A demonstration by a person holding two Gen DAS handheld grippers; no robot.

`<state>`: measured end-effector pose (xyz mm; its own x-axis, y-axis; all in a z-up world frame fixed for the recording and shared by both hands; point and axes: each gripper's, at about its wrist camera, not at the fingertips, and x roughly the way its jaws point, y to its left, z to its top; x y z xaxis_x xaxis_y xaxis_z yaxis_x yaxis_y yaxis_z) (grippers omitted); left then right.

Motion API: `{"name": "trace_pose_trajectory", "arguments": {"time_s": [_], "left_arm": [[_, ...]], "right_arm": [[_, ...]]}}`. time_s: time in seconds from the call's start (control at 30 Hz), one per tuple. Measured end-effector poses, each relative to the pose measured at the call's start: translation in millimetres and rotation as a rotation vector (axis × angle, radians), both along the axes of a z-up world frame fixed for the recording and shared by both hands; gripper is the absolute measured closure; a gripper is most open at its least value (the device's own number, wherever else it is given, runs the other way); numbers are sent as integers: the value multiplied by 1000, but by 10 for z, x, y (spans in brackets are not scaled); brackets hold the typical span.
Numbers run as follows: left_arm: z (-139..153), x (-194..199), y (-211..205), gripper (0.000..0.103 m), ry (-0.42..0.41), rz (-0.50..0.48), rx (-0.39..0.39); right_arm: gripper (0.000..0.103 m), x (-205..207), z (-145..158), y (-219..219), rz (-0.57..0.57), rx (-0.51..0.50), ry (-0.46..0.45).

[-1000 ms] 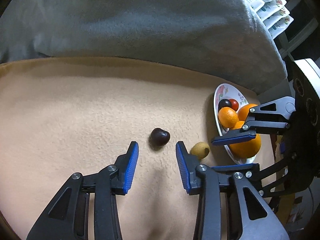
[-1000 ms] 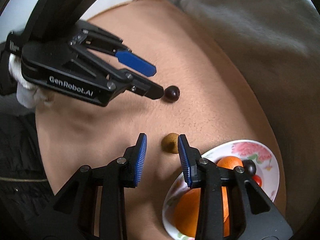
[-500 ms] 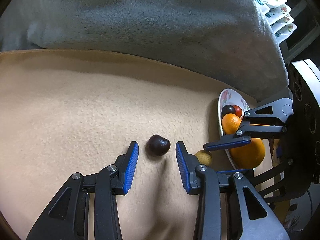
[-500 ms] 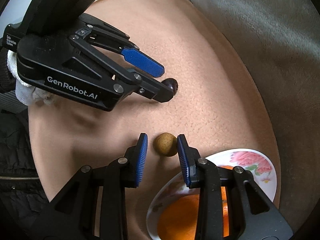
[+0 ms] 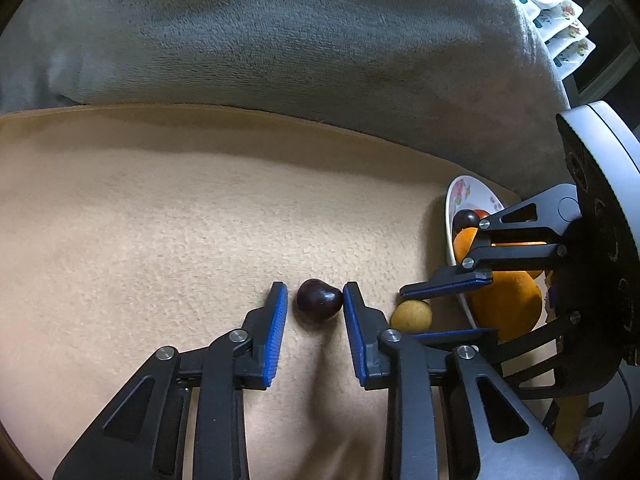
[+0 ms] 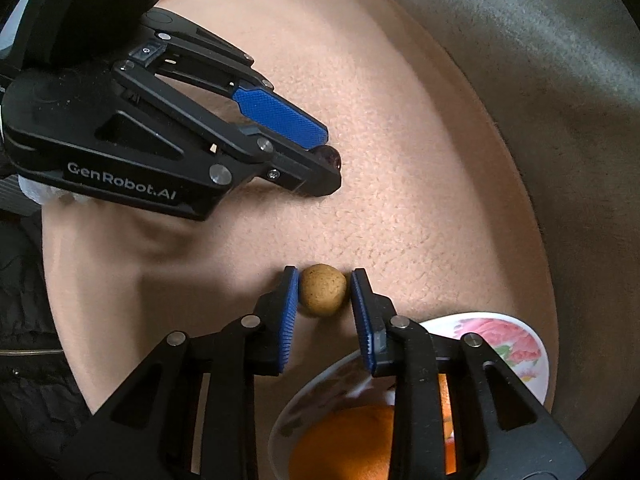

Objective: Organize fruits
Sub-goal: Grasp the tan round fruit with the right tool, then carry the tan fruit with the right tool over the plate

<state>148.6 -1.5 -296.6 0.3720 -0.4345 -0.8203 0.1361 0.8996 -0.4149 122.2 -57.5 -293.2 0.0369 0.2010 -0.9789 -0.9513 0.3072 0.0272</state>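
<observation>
Left tool [image 5: 314, 304] clenched on the dark fruit [image 5: 319, 306] — right tool [image 6: 324, 290], its jaws just narrowing, clamps the tan fruit [image 6: 322, 289] near the plate [image 6: 532, 356].

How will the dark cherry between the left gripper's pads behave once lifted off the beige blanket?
The cherry is rounded and glossy, so it may slip or squirt from the left gripper unless gripped centred. It looks small and light, so lifting should be easy. If dropped, it would probably roll on the blanket, though the nap should slow it.

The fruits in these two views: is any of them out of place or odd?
Yes. A dark fruit and a small tan fruit lie on the beige blanket, outside the flowered plate that holds the oranges. The left tongs and right tongs each enclose one. Nothing looks spilled or damaged.
</observation>
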Motion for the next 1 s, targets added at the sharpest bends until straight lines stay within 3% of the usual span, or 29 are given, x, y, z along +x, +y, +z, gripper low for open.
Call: {"name": "trace_pose_trajectory", "arguments": {"time_s": [0.43,1.0], "left_arm": [[59,-40,110,81,1,16,-18],[493,-50,149,81,-55,-48,35]], "right_arm": [[76,90,271,-101,-65,85,32],[76,165,781,-603,-227,229,15]]}}
